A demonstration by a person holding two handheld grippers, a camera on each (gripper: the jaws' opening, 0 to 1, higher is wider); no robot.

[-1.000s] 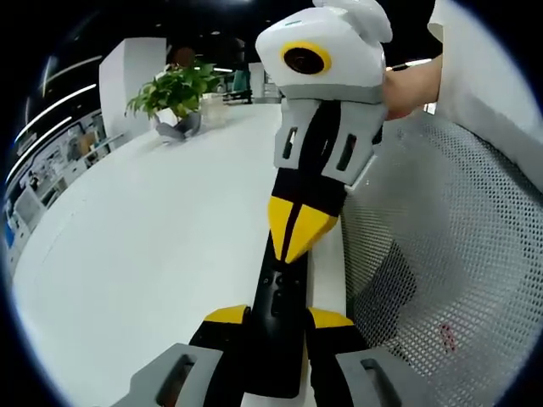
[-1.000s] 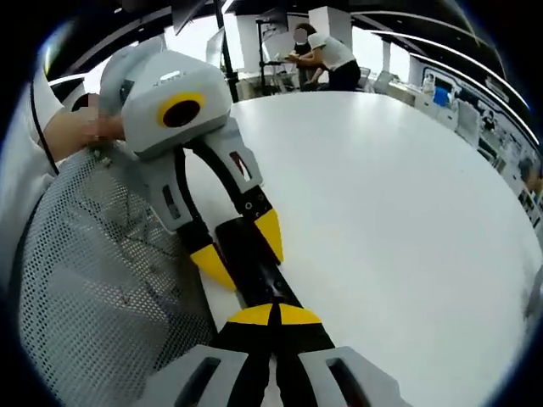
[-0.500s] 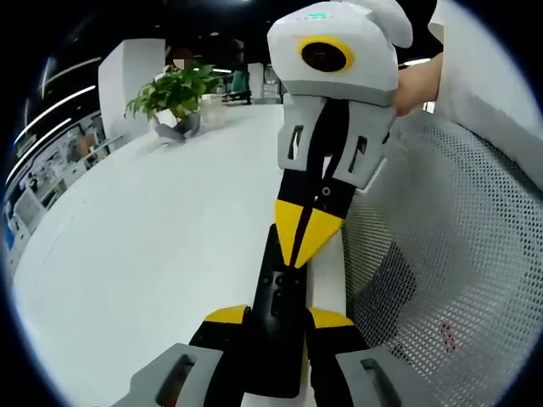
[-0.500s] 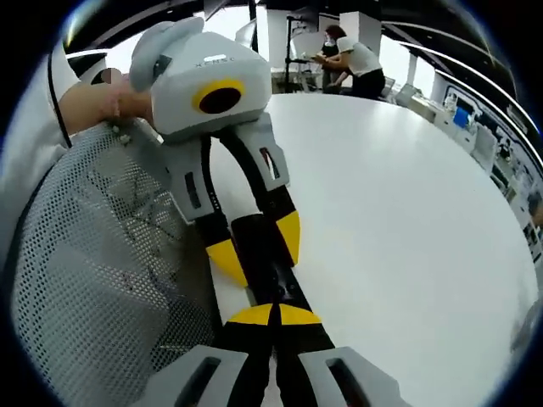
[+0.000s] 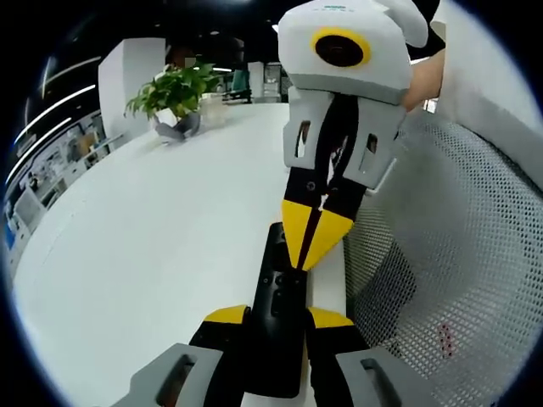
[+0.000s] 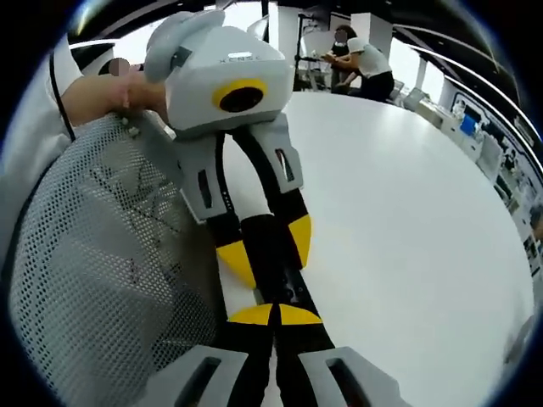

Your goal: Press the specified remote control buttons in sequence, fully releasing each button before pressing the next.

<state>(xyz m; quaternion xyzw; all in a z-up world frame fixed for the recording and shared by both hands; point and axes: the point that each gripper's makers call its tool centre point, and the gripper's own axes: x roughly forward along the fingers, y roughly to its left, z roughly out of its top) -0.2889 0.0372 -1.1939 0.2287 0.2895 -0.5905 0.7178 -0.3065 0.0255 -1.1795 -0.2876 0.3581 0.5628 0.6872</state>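
A: Widest first. White table (image 5: 144,254), round-edged, runs across both views; a grey mesh chair back (image 5: 458,254) sits just off its edge. Potted plant (image 5: 174,93) at the far side, well apart from the work.

B: And the grippers?

A: Left gripper (image 5: 276,318) clamps the black remote control (image 5: 280,288) by its near end, jaws snug on either side. In the right gripper view that same gripper (image 6: 265,251) reaches in from the upper left, yellow tips either side of the remote (image 6: 280,270).

B: Right one?

A: Right gripper (image 5: 314,242), jaws pressed together to a single point, tip down on the remote's face near its far end. In its own view (image 6: 273,315) the yellow tips meet with no gap.

B: Change over the last second?

A: Its body has crept up and toward the right in the left gripper view, and the tip has slid slightly along the remote. Contact looks unbroken.

B: Meaning?

A: My read: a press is on, or the tip is shifting between buttons. No clear lift-off seen, so full release isn't confirmed. Which button, cannot tell.
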